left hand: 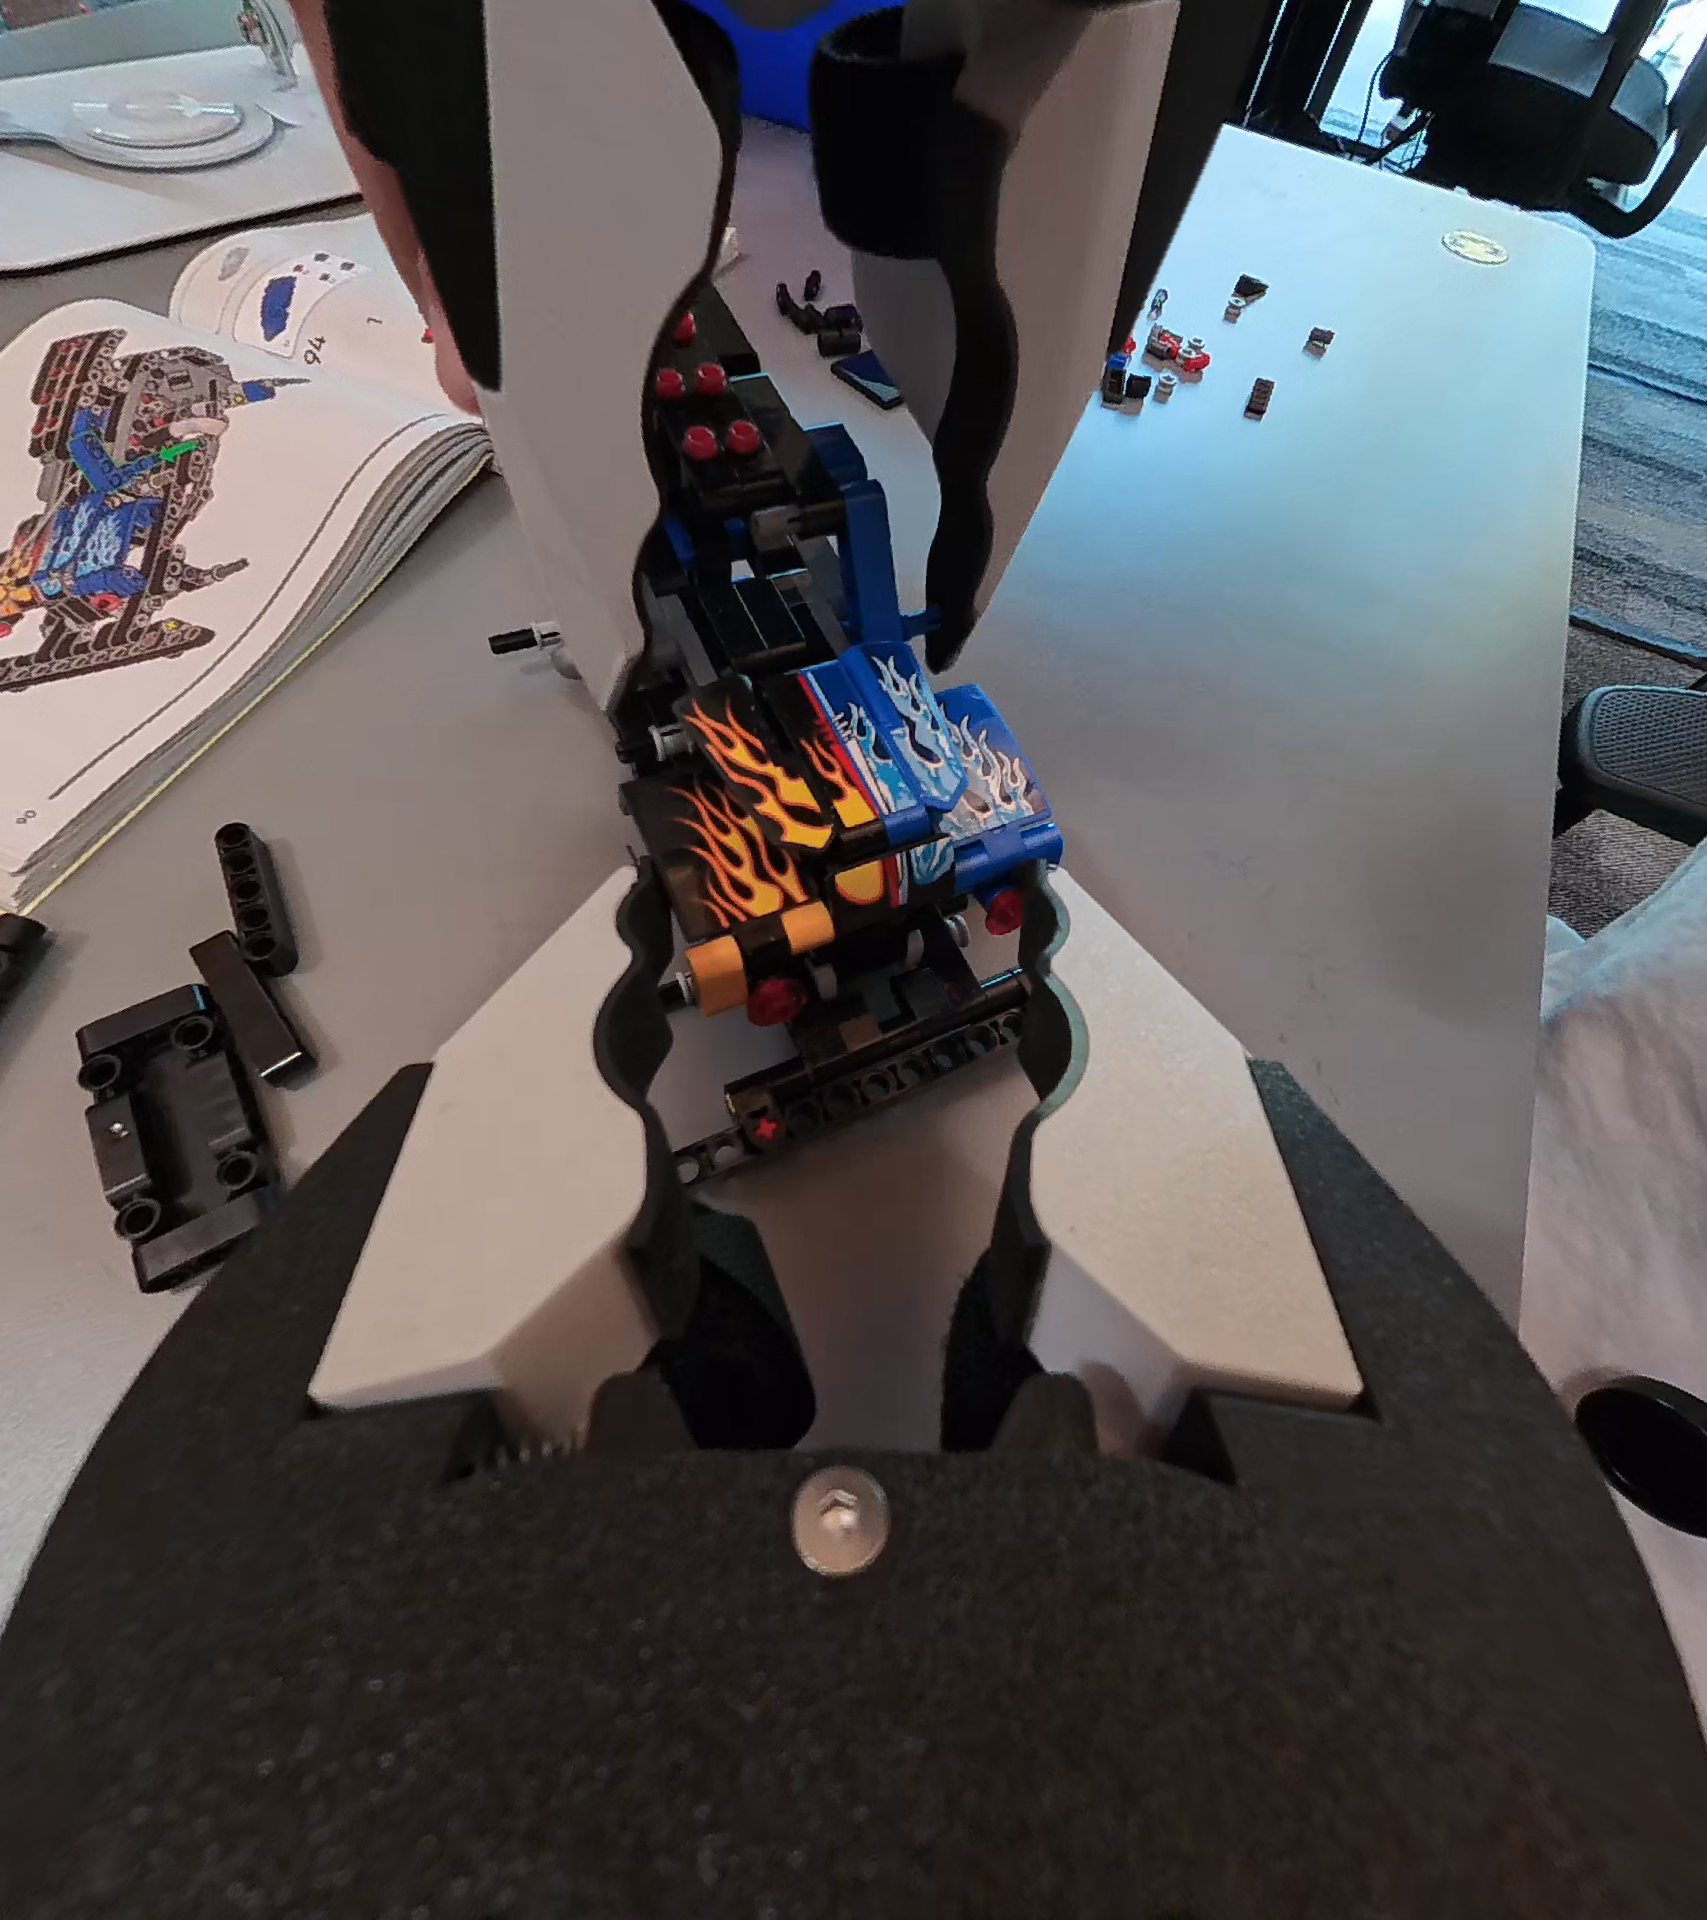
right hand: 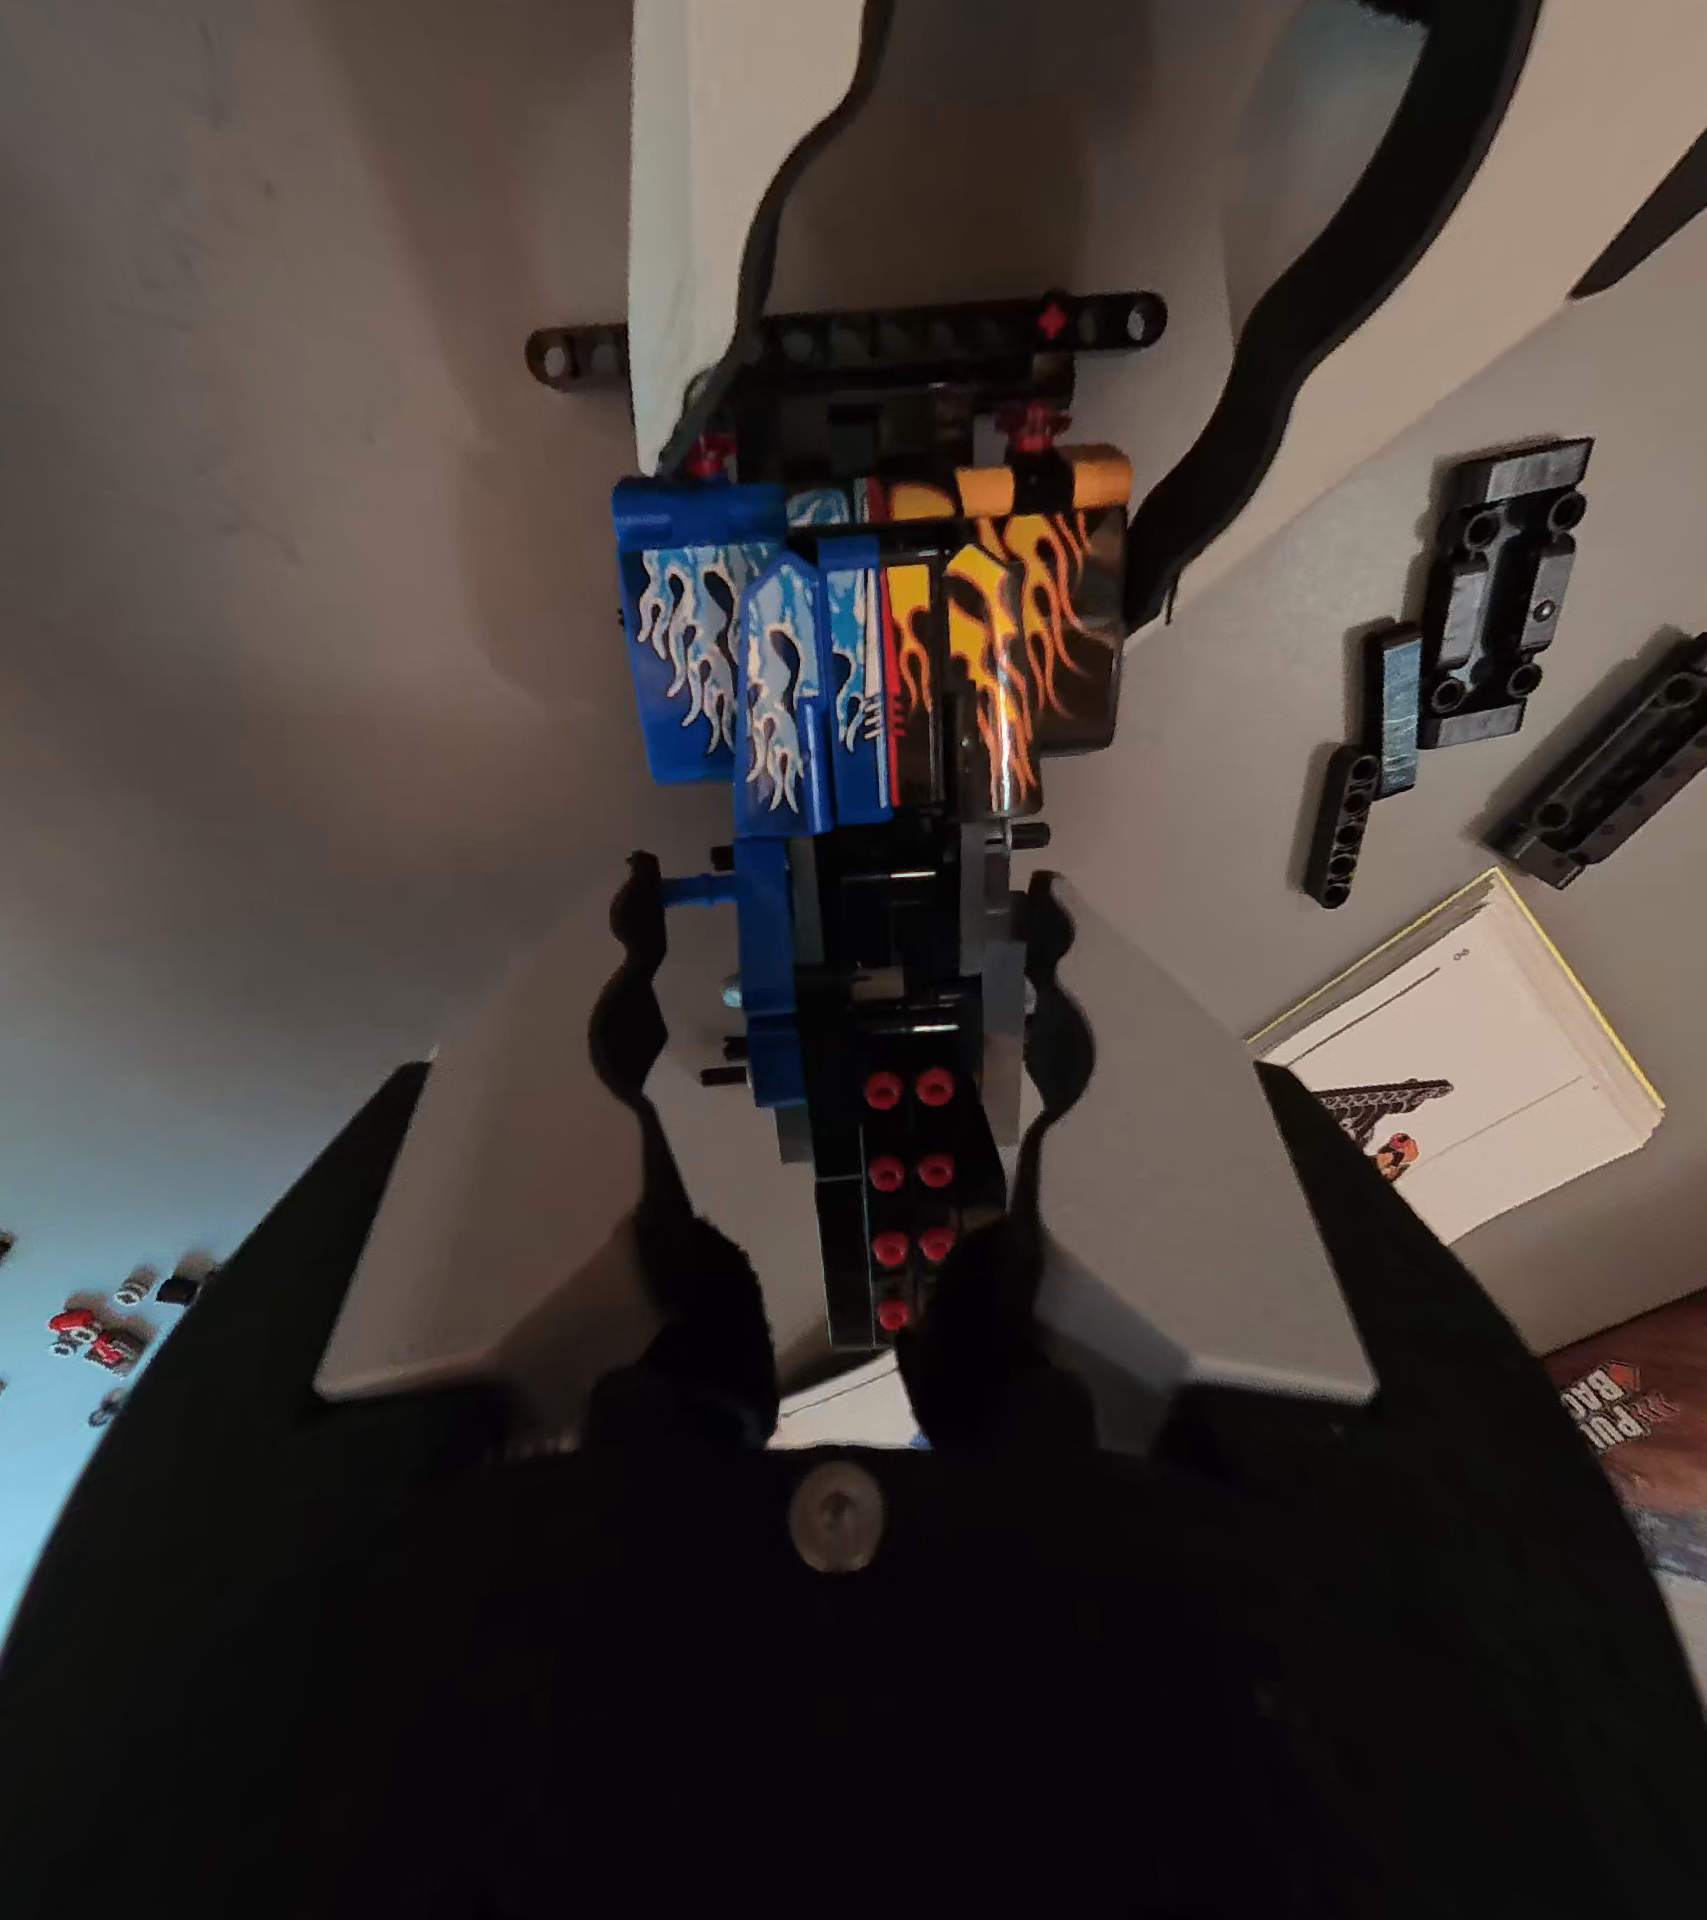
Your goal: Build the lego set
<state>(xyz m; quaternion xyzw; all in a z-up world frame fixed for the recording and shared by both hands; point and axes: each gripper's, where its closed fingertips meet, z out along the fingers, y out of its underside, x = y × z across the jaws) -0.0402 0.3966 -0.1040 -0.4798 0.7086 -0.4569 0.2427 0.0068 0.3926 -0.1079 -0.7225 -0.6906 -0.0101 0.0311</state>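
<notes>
A Lego vehicle model point(left hand: 828, 790) with orange flame panels on black and white flame panels on blue is held over the grey table point(left hand: 433, 831). It has red studs at one end and a long black holed beam point(left hand: 880, 1081) at the other. My left gripper point(left hand: 841, 904) is shut on the flame end, next to the beam. My right gripper point(left hand: 781, 670) comes in from the far side and grips the studded end. In the right wrist view my right gripper point(right hand: 841, 888) clamps the model point(right hand: 880, 665) at its blue and black middle, with the left gripper point(right hand: 911, 530) opposite.
An open instruction booklet point(left hand: 101, 540) lies at the left. Loose black parts point(left hand: 168, 1132) lie beside it, and a small pin point(left hand: 527, 636) lies near the model. Several small pieces point(left hand: 1181, 353) sit on the white table behind. A person's white clothing point(left hand: 1680, 1039) is at the right. My hands' fingertips stand some 6 cm from each other.
</notes>
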